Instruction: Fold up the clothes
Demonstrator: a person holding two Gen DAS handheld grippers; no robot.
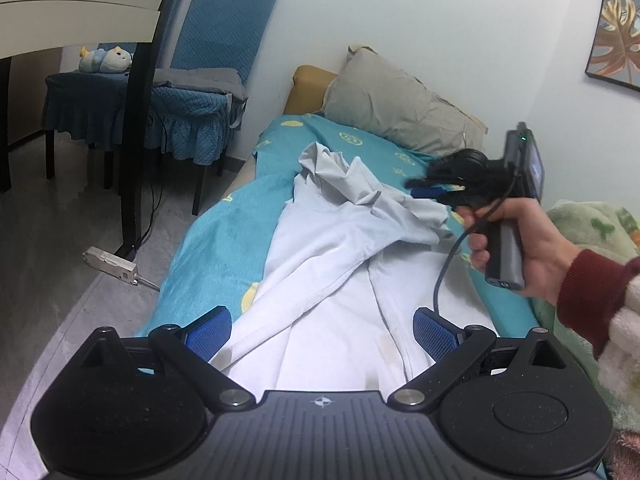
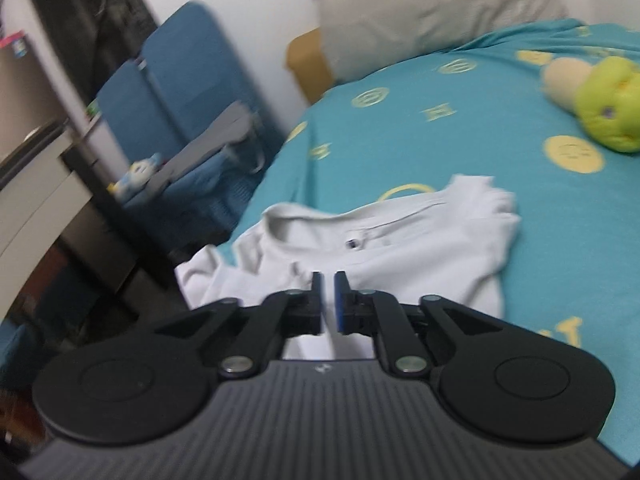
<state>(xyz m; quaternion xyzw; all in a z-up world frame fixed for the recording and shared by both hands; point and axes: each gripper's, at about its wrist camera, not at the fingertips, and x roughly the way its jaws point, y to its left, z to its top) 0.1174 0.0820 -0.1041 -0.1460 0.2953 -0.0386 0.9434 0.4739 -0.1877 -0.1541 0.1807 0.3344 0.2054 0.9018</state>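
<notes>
Lying near edge: a white shirt (image 1: pixel 320 280) is spreading along the bed (image 1: pixel 208 248), its hem toward the left gripper, its collar end bunching toward the pillow.
Left gripper (image 1: pixel 322 332): it is hovering over the hem with jaws standing wide apart, nothing between the blue pads (image 1: pixel 210 330).
Right hand (image 1: pixel 520 248): it is gripping the right gripper (image 1: pixel 430 188) by the handle, a red sleeve (image 1: pixel 592 292) showing at the wrist.
Right gripper jaws: they are standing a narrow gap apart in the right wrist view, above the shirt's buttoned collar area (image 2: pixel 360 240), with no cloth between them; the view is blurring.
Bed far side: a green plush toy (image 2: pixel 600 108) is lying on the teal sheet (image 2: pixel 440 120).
Head of bed: a grey pillow (image 1: pixel 396 104) is leaning against the wall.
Beyond bed: a blue chair (image 1: pixel 216 60) is standing on the floor.
</notes>
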